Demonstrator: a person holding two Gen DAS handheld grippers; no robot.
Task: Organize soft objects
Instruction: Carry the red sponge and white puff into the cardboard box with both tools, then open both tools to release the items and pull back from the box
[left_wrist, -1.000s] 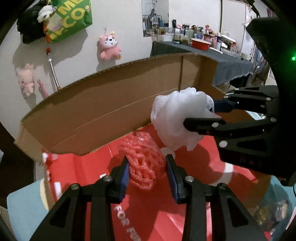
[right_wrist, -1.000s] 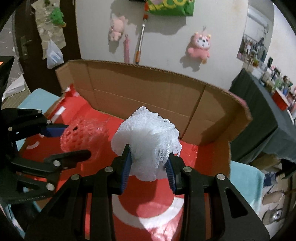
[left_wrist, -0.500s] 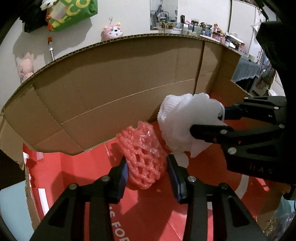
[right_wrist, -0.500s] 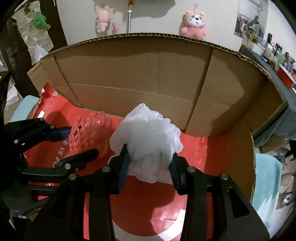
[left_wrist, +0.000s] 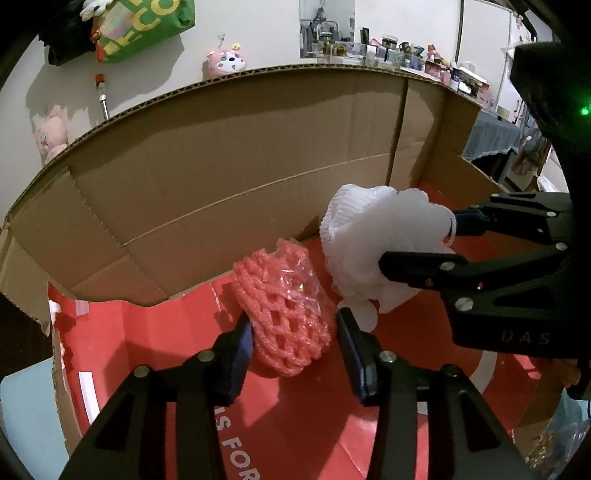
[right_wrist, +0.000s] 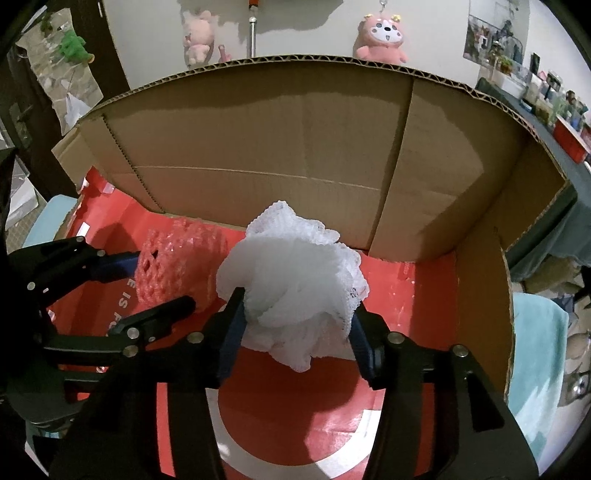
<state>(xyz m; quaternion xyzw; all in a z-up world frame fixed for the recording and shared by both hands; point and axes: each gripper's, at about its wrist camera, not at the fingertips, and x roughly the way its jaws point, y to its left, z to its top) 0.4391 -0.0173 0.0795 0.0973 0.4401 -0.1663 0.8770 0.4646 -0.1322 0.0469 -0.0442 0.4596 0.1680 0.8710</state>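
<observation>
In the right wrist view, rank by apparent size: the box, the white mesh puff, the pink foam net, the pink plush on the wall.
1. box, fills most of the view
2. white puff
3. pink net, partly hidden by the left gripper
4. plush, though it hangs far behind, so its true size is unsure

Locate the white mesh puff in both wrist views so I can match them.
Left wrist: white mesh puff right of centre, in the right tongs entering from the right.
Right wrist: centre, clamped in those tongs, above the box's red floor.
Shared landmark: pink foam net, held beside the puff's left.
</observation>
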